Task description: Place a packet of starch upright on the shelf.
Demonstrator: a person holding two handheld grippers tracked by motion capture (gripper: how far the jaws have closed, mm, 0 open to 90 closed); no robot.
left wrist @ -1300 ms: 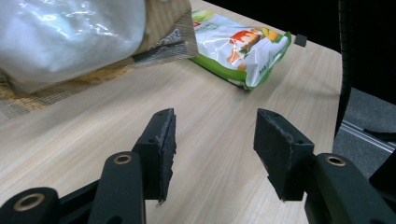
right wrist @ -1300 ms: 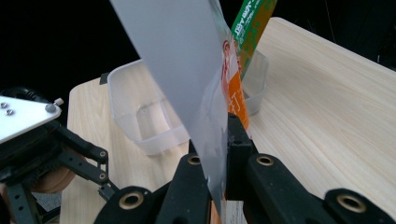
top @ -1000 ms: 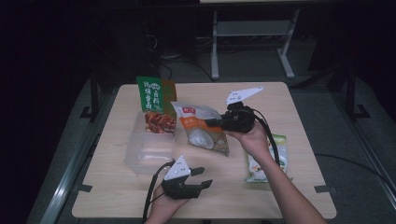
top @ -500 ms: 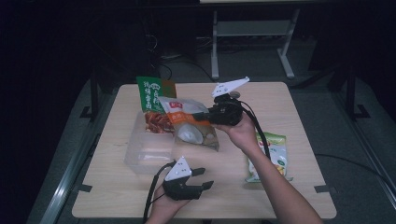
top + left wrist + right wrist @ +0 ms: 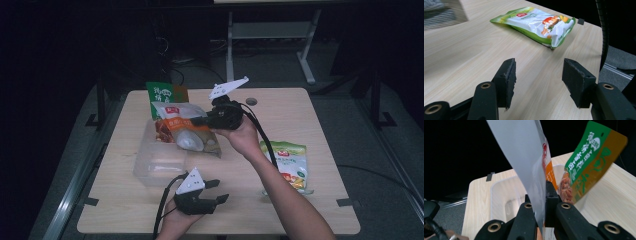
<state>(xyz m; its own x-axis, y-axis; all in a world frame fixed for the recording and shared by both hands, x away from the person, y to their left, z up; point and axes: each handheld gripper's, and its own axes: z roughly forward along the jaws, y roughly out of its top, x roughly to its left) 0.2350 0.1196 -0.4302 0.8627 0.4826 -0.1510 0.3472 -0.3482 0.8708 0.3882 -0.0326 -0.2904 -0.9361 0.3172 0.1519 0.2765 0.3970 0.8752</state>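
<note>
Clear plastic tub (image 5: 159, 162) on the table's left half, with a green-and-brown snack bag (image 5: 165, 95) propped at its far end. Above the tub, an orange-and-white pouch (image 5: 187, 131), lifted clear. Right of it, flat on the table (image 5: 320, 107), a green snack packet (image 5: 288, 161). Left gripper (image 5: 216, 191) near the front edge, jaws parted and just opening further, nothing between. Right gripper (image 5: 197, 120) clamped tight on the pouch's edge.

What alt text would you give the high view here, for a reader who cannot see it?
The right gripper, jaws shut, holds an orange-and-white snack bag above a clear bin on a wooden table. A green bag stands at the bin's far end and a light green bag lies at the right. The left gripper rests near the front edge, jaws open.
</note>
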